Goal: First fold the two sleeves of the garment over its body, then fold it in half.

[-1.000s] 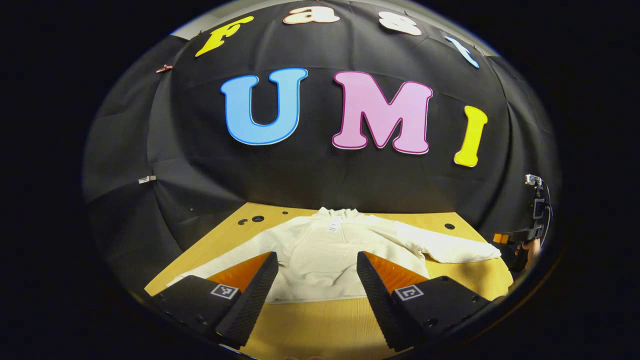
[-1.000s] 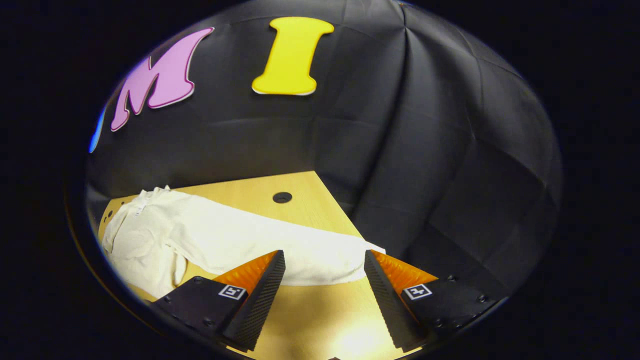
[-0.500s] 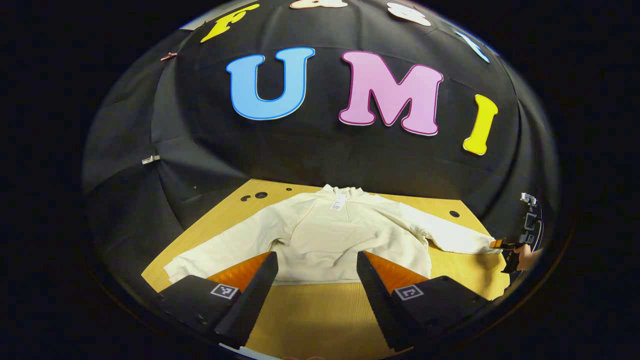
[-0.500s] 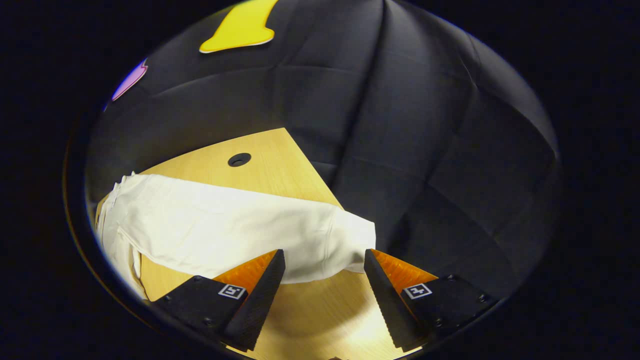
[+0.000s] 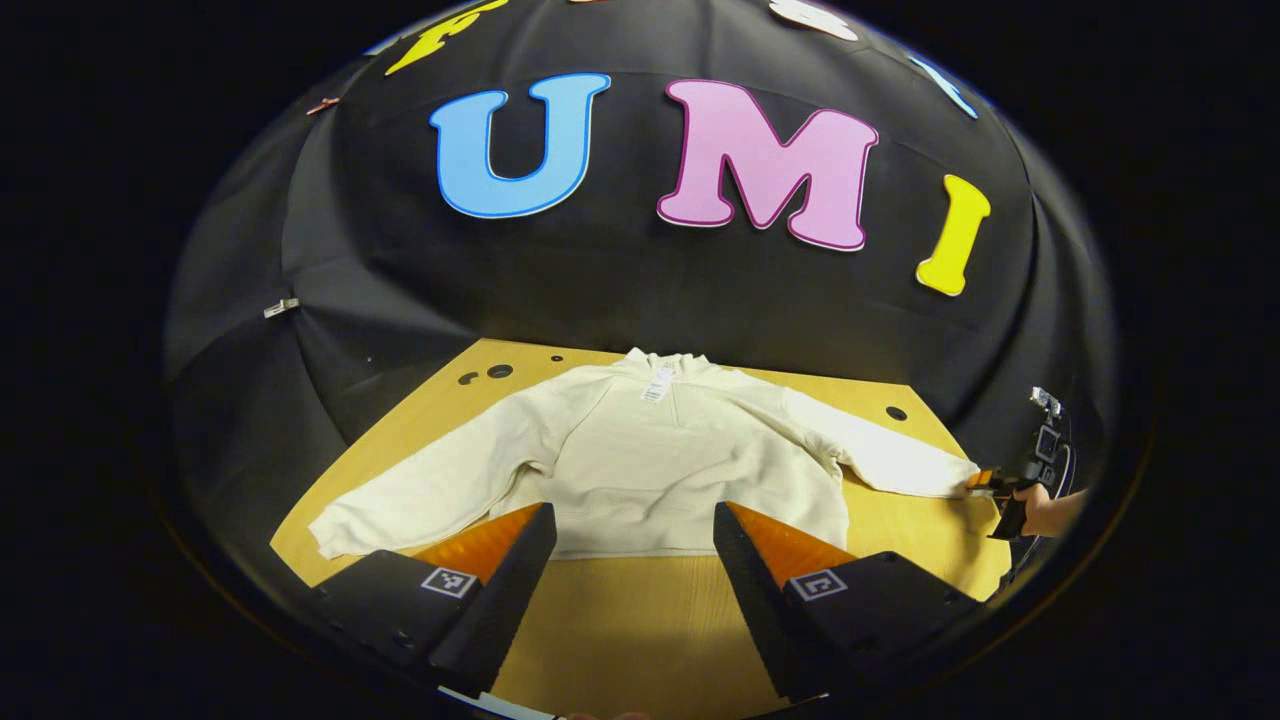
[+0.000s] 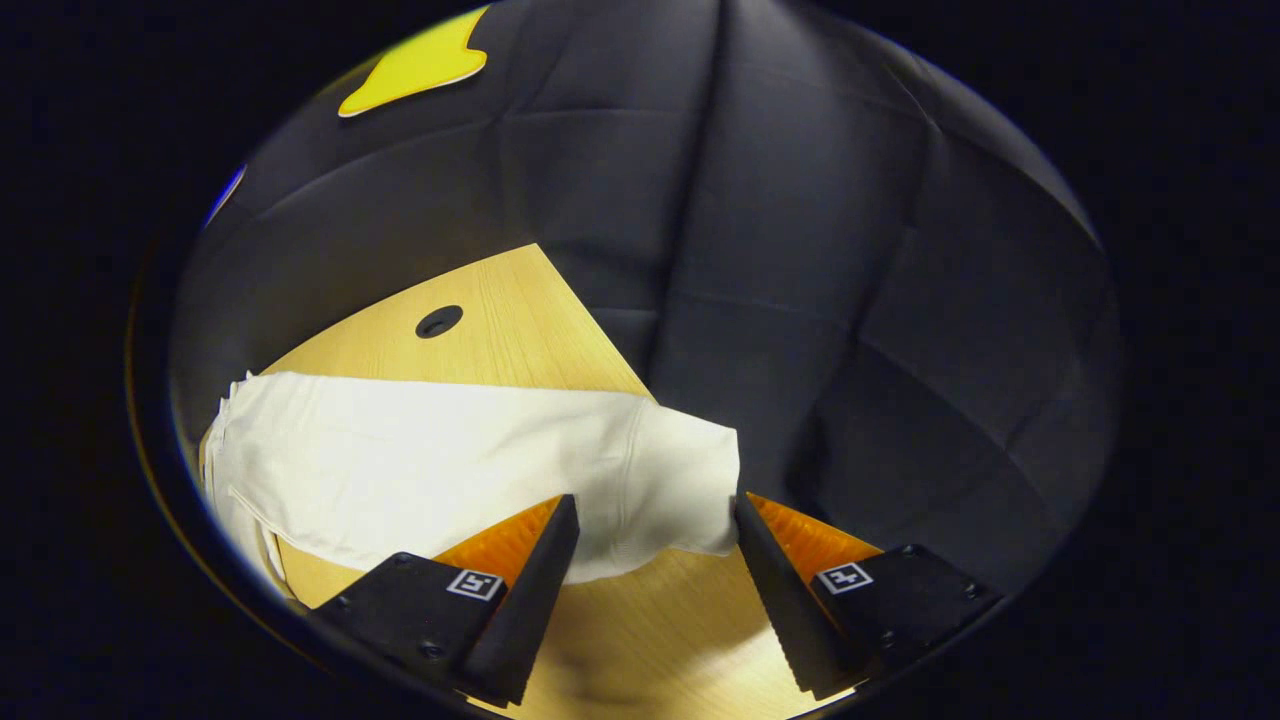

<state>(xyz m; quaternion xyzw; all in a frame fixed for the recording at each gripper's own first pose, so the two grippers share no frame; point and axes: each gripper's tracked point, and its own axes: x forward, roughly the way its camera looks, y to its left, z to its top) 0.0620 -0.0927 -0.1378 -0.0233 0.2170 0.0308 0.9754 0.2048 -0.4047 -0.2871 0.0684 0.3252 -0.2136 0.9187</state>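
the garment point(image 5: 660, 470) lies spread on the table point(image 5: 640, 640) ahead of the left gripper point(image 5: 632, 530); its sleeve cuff point(image 6: 680, 490) sits between the right gripper point(image 6: 655, 520) fingers.

Left gripper view faces wall, far back — right gripper view close, both sharing sleeve point(image 6: 450, 460)

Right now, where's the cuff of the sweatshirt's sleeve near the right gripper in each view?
Left gripper view: far right, the cuff lies at the table's edge, at the tips of the right gripper.
Right gripper view: low centre, the cuff sits between the open fingers, not pinched.
Shared landmark: the round hole in the table beyond the sleeve.
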